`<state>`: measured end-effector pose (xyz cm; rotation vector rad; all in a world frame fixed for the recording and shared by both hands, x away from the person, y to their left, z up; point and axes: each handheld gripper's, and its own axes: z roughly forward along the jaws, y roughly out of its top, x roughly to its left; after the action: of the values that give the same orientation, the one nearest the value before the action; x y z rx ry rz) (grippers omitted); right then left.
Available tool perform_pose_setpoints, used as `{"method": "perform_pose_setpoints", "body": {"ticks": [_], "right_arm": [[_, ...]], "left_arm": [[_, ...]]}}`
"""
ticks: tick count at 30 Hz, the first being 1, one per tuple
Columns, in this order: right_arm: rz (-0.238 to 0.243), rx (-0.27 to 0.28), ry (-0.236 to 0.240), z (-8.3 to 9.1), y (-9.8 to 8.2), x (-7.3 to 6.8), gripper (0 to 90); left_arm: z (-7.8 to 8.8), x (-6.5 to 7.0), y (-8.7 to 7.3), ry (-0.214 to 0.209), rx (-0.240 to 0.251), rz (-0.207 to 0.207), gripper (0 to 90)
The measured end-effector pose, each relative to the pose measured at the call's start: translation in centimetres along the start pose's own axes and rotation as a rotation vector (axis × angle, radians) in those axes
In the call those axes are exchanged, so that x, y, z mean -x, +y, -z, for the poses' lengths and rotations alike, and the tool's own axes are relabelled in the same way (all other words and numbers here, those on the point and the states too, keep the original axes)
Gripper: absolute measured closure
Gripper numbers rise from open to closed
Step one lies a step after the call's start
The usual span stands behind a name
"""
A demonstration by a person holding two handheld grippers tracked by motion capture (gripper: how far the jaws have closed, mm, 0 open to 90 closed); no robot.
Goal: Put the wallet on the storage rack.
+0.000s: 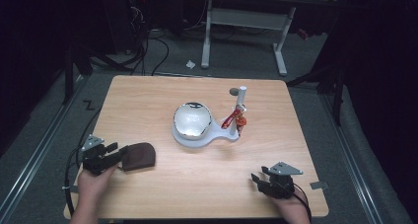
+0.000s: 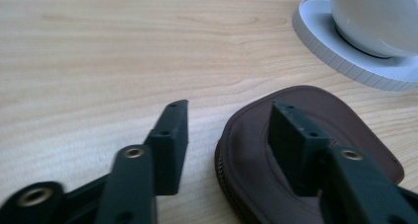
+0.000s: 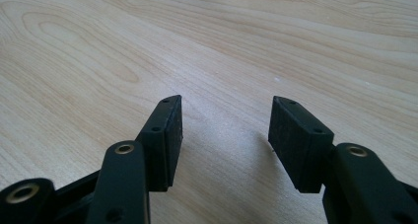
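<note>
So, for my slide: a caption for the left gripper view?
Left gripper straddling a brown pouch's edge, jaws apart.

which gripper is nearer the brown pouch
Left. The left gripper is right at the brown pouch, with one of its fingers over the pouch's top and the other beside its edge. The right gripper sits far across the table, nothing between its fingers.

I see a pouch (image 1: 138, 156) at the table's (image 1: 197, 184) near left, by my left gripper (image 1: 114, 152). A bowl (image 1: 192, 119) sits mid-table on a stand (image 1: 217, 137); my right gripper (image 1: 257, 178) is near right.
</note>
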<state>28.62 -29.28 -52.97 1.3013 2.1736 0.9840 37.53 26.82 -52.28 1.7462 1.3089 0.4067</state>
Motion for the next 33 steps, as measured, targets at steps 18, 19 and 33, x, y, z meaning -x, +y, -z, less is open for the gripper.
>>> {"method": "perform_pose_setpoints", "body": {"ticks": [18, 19, 33], "right_arm": [[-0.014, -0.009, -0.009, -0.3, 0.0, 0.0, 47.1], [-0.015, -0.009, -0.009, -0.2, 0.0, 0.0, 47.1], [-0.021, -0.003, -0.015, 0.0, 0.0, 0.3, 47.5]], "left_arm": [[-0.1, -0.2, -1.9, -0.107, -0.003, 0.137, 78.3], [-0.1, -0.3, -1.9, -0.109, -0.002, 0.138, 78.6], [0.6, 0.6, -1.9, -0.063, 0.02, 0.07, 86.5]]}}
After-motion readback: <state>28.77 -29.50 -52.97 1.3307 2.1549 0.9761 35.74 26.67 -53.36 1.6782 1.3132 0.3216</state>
